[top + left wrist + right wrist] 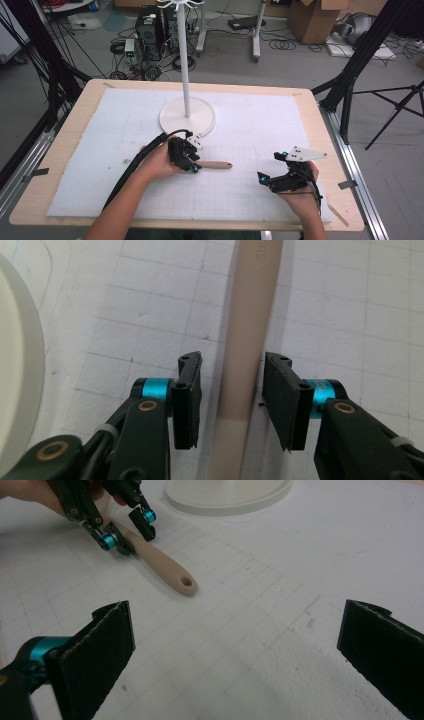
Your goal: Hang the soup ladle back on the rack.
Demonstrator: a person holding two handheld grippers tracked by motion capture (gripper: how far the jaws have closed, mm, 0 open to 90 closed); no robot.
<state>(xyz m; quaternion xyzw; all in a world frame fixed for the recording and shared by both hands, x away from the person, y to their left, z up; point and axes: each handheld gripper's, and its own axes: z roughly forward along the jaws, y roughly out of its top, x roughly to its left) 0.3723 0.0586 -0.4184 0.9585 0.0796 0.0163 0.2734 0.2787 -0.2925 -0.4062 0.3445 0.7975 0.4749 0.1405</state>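
Lying flat on the white gridded mat (260,125) that covers the table (65,150), the wooden handle (216,164) sits a little toward the near edge from the middle, its free end pointing toward the right edge. In the right gripper view that free end (186,582) is rounded and has a small hole through it. The left hand-held gripper (192,166) is set over the other end of the handle, with the person's left hand (159,165) behind it. In the left gripper view the handle (245,365) runs between the two black jaws; the right jaw appears to touch its side, while a narrow strip of mat shows between the left jaw and the wood, so the jaws stand apart around the handle and are not clamped on it.

Nearer the right edge, the right hand-held gripper (260,177) is held just above the mat, well apart from the handle, in the person's right hand (300,192). Its pads (97,655) stand wide apart with bare mat between them.

Toward the far edge, the round white base (172,120) of a stand rests on the mat, with a white pole (184,60) rising from its middle; the left hand-held gripper is near the base's rim.
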